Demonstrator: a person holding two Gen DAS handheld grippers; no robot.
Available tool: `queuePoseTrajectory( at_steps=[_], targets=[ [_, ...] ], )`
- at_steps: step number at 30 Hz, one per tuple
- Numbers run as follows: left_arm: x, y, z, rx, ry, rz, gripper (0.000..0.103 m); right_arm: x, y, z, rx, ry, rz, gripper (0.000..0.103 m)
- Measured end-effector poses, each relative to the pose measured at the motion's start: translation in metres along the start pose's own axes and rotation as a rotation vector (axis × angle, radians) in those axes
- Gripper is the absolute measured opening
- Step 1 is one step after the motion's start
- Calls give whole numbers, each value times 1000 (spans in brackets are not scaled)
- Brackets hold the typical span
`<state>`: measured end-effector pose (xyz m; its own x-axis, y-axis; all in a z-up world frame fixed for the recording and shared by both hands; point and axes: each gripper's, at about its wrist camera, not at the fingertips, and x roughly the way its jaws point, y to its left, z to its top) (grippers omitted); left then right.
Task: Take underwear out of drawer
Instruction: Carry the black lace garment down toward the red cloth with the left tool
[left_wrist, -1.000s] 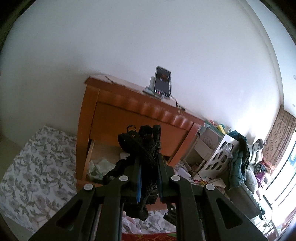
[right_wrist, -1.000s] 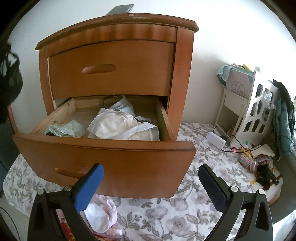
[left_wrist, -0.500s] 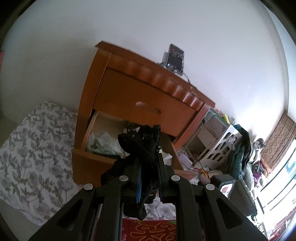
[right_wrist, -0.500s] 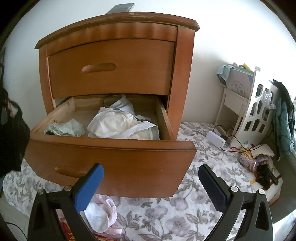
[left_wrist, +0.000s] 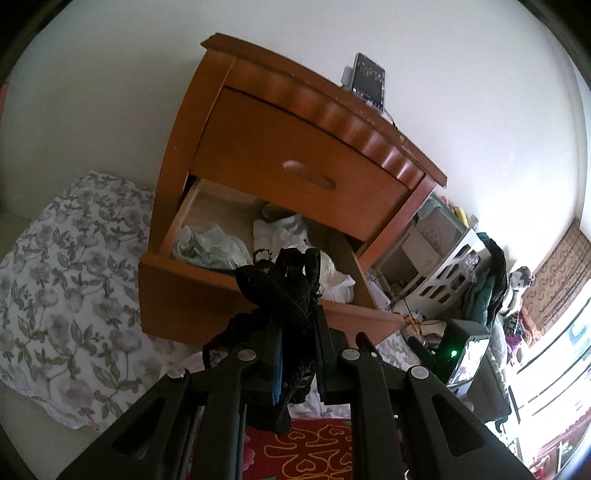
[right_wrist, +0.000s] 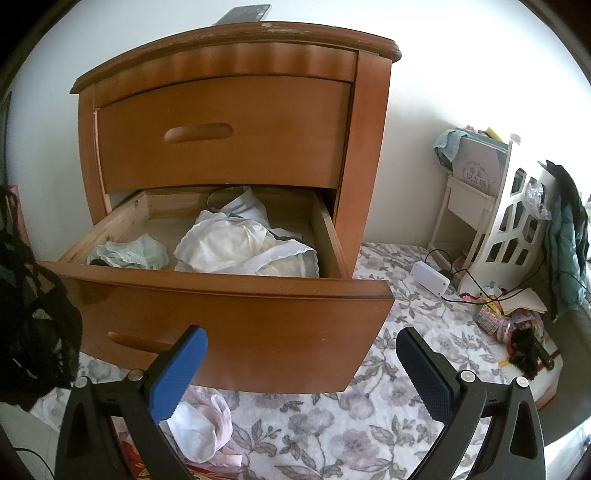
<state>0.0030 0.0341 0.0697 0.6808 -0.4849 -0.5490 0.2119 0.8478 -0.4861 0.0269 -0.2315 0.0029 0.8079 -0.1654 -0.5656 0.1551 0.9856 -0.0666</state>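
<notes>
Left gripper (left_wrist: 297, 354) pinched black lace underwear (left_wrist: 284, 291), lowered since a second ago, clear of the open drawer (right_wrist: 229, 295) front. Right gripper (right_wrist: 301, 365) spread, empty. Beyond, inside drawer: white and green garments (still to fetch).

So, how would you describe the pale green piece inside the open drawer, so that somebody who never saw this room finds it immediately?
Find the wooden nightstand; its lower drawer is pulled open. Inside, at the left end just behind the drawer front, lies the pale green underwear, crumpled, with a lacy edge. The white underwear beside it forms a larger heap, so the mint colour and the smaller bundle set it apart.
</notes>
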Motion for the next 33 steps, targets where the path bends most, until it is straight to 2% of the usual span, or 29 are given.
queuePoseTrajectory(
  at_steps=[13,25,28,33],
  targets=[
    [29,-1,-14,12,90,-1,14,0,0,0,-1,0,0,103],
    [72,5,-34,1,215,-2,14,2,1,0,-4,9,0,103],
    [82,0,-38,18,227,-15,14,2,2,0,-5,13,1,103],
    [90,-5,-40,4,225,-83,14,3,2,-1,-4,15,3,103]
  ],
)
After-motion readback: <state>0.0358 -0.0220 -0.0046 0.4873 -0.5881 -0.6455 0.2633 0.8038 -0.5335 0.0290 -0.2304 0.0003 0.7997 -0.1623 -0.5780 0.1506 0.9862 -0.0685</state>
